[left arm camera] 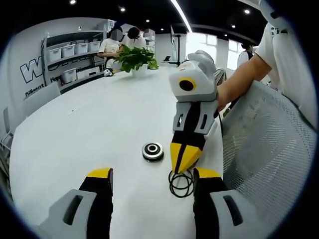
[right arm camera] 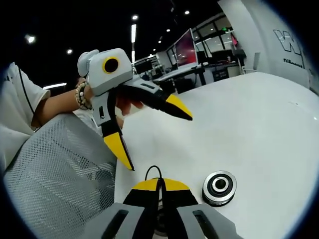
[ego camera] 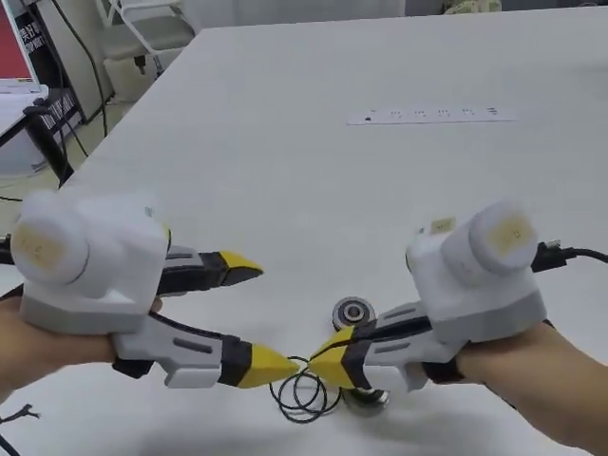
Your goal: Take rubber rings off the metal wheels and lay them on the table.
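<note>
1. Rubber rings (ego camera: 304, 391) (left arm camera: 181, 182): thin black loops in a loose heap on the white table (ego camera: 313, 180), near its front edge, directly below the tips of the two grippers.
2. Metal wheel (ego camera: 353, 312) (left arm camera: 153, 151) (right arm camera: 219, 187): lies flat on the table just beside the rings, apart from them. It has a dark band around a bright hub.
3. Second wheel (ego camera: 369, 399): partly hidden under the right gripper, touching or nearly touching the ring heap.
4. Right gripper (ego camera: 316, 365) (left arm camera: 182, 167) (right arm camera: 159, 183): yellow-tipped jaws clenched together, a strand of the rubber rings looping up from between the tips.
5. Left gripper (ego camera: 275, 318) (left arm camera: 153, 174) (right arm camera: 160, 142): jaws spread wide and released, grasping nothing. The lower tip sits close to the right gripper's tips, above the rings.
6. Power strip (ego camera: 432, 116): white, lying far back on the table.
7. Mesh chair (left arm camera: 269, 149): grey, beside the table edge.
8. Plant (left arm camera: 134, 57): green, at the far end of the table.
</note>
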Action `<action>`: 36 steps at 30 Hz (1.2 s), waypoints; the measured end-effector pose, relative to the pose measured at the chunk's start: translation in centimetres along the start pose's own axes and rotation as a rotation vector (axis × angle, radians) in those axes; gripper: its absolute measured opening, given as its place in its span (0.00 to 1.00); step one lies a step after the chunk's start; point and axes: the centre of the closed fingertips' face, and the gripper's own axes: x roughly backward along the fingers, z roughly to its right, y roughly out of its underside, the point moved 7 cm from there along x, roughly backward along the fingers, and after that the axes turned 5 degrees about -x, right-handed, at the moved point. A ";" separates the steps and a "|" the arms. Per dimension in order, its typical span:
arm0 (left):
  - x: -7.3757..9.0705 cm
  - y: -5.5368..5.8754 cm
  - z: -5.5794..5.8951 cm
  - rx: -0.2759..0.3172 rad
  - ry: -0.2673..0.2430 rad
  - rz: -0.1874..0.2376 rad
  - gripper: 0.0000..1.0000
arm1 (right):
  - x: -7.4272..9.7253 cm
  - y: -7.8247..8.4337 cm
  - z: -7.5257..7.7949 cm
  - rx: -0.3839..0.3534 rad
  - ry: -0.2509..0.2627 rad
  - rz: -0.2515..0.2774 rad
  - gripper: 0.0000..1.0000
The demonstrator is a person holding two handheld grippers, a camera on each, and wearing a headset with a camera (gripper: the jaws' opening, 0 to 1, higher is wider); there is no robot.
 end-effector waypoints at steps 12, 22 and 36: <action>-0.1 0.1 0.0 0.000 0.006 -0.004 0.62 | 0.1 0.5 1.2 0.006 0.070 -0.015 0.05; -0.1 0.0 -0.2 -0.008 -0.004 -0.002 0.61 | 1.5 0.0 2.2 -0.005 0.112 0.027 0.05; -1.1 -1.2 -1.0 -0.051 -0.073 0.035 0.51 | 4.0 -0.3 4.6 -0.077 0.192 0.120 0.04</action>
